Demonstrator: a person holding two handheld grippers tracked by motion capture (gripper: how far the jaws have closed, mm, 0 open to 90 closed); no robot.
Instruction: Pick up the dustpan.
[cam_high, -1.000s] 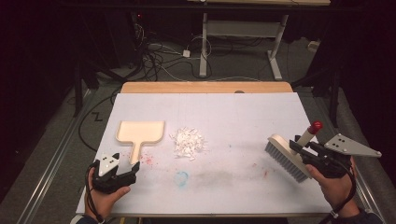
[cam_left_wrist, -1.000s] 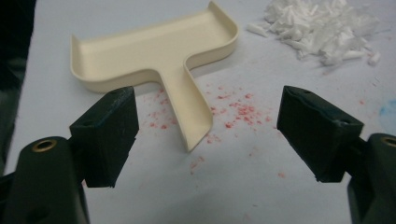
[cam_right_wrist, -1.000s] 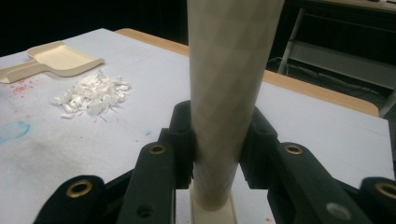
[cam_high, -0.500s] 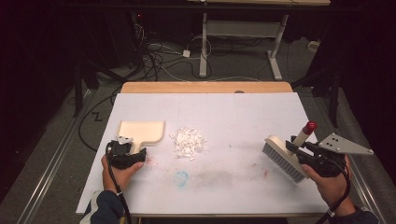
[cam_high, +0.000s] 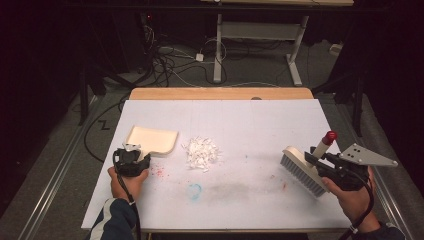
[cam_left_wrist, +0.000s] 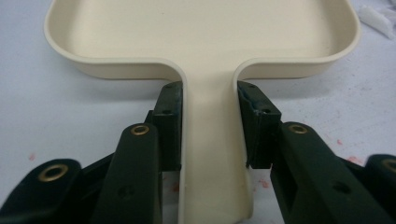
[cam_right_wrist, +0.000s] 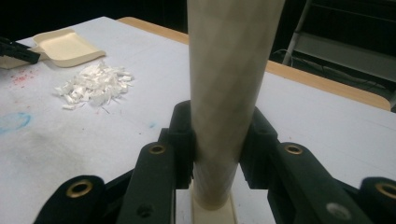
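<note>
White paper shreds (cam_high: 201, 153) heaped mid-frame on bench (cam_high: 250, 120), between cream dustpan (cam_high: 152, 139) left and brush (cam_high: 303, 169) right. Likely gripping stage before sweeping. Left gripper (cam_left_wrist: 208, 121) fingers straddling dustpan handle, seemingly touching; right gripper (cam_right_wrist: 217, 135) clamped on brush handle. Next: brush toward shreds, dustpan lip alongside. Gripper views reveal finger contact; high view, layout.

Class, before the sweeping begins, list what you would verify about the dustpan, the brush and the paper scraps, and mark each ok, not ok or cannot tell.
1. Left gripper closed on the dustpan handle: ok, fingers press both sides.
2. Right gripper holding the brush by its handle: ok.
3. Paper scraps gathered in one pile: ok.
4. Dustpan's open edge touching the pile: not ok, a gap remains.
5. Brush bristles on the table: cannot tell.
6. Dustpan empty: ok.
</note>
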